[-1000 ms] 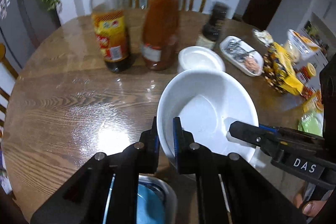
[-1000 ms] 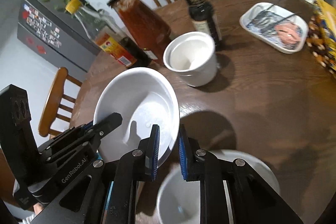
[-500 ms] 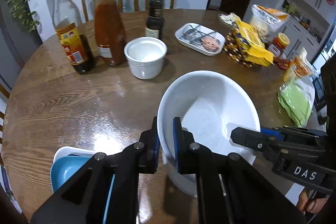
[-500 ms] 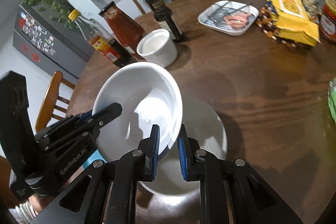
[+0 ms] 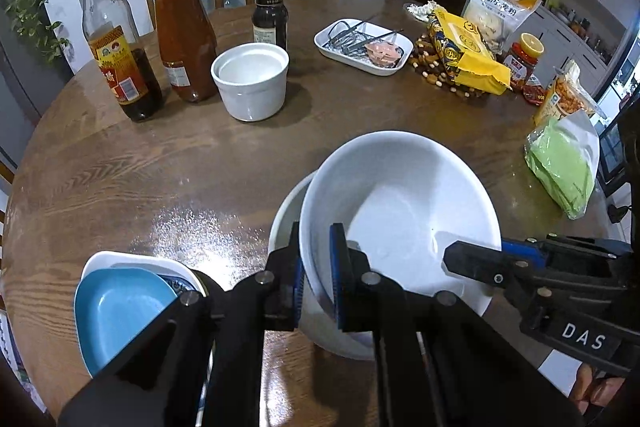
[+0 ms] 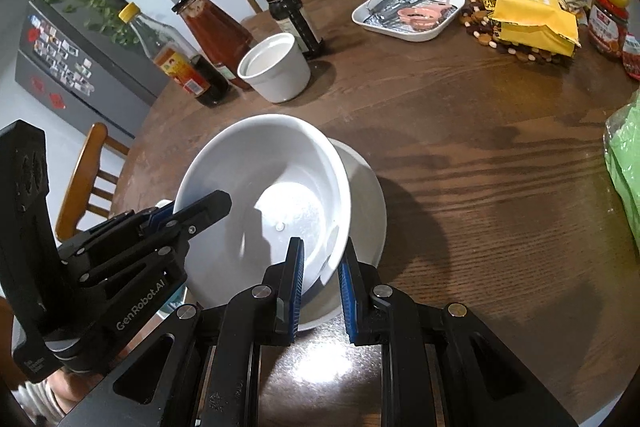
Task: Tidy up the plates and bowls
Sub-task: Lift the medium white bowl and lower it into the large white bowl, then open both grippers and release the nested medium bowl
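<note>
A large white bowl (image 5: pixel 400 203) (image 6: pixel 264 179) sits tilted inside a second white bowl (image 5: pixel 286 219) (image 6: pixel 366 199) on the round wooden table. My left gripper (image 5: pixel 316 283) is shut on its near-left rim. My right gripper (image 6: pixel 320 287) straddles the opposite rim, its jaws slightly apart around the rim. In the left wrist view, a blue dish (image 5: pixel 116 311) lies in a white dish (image 5: pixel 96 259) to the left. A small white pot (image 5: pixel 250 79) (image 6: pixel 276 67) stands further back.
Behind the pot stand a soy sauce bottle (image 5: pixel 116 59), a red sauce jar (image 5: pixel 182 35) and a dark bottle (image 5: pixel 270 11). A white tray with utensils (image 5: pixel 362 45), snack bags (image 5: pixel 468 55), a jar (image 5: pixel 524 61) and a green bag (image 5: pixel 560 163) fill the right side. Chairs stand behind.
Both grippers carried the large bowl back and down into the second bowl. The right gripper's jaws have opened slightly around the rim. The blue dish came into view on the left.
</note>
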Action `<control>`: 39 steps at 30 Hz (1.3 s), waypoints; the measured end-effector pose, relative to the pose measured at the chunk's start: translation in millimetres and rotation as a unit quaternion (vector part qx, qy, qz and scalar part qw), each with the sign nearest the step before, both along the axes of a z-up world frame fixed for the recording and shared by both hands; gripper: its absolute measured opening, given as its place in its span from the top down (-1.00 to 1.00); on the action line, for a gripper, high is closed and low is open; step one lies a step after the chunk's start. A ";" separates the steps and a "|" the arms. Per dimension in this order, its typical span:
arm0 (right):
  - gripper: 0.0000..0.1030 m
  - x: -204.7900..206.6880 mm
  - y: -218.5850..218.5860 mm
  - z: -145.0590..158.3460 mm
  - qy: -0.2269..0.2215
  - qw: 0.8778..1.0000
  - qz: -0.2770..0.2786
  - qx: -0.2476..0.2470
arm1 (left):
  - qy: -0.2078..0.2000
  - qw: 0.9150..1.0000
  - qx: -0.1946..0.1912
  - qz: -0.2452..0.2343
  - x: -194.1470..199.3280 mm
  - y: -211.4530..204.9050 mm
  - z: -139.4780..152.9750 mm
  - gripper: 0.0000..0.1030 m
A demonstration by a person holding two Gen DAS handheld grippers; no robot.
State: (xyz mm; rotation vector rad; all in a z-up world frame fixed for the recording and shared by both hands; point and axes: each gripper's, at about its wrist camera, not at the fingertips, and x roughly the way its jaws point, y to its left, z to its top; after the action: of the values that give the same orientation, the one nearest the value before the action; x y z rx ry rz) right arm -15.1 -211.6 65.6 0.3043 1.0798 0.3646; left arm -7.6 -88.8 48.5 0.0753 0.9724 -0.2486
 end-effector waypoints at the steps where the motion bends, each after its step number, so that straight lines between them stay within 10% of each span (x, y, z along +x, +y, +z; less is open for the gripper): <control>1: 0.61 -0.4 -0.4 0.0 0.000 1.000 0.001 -0.002 | 0.000 1.000 0.001 0.000 -0.2 -0.8 -0.6 0.79; 39: 0.61 -1.9 21.1 -5.0 -0.020 0.995 0.037 -0.088 | 0.019 0.998 0.050 0.013 2.5 -7.8 -31.9 0.69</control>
State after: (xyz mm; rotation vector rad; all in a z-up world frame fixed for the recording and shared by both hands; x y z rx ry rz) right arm -17.1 -190.5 60.6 0.0998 1.0787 0.3381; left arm -5.1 -96.6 16.6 0.1495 1.0233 -0.1772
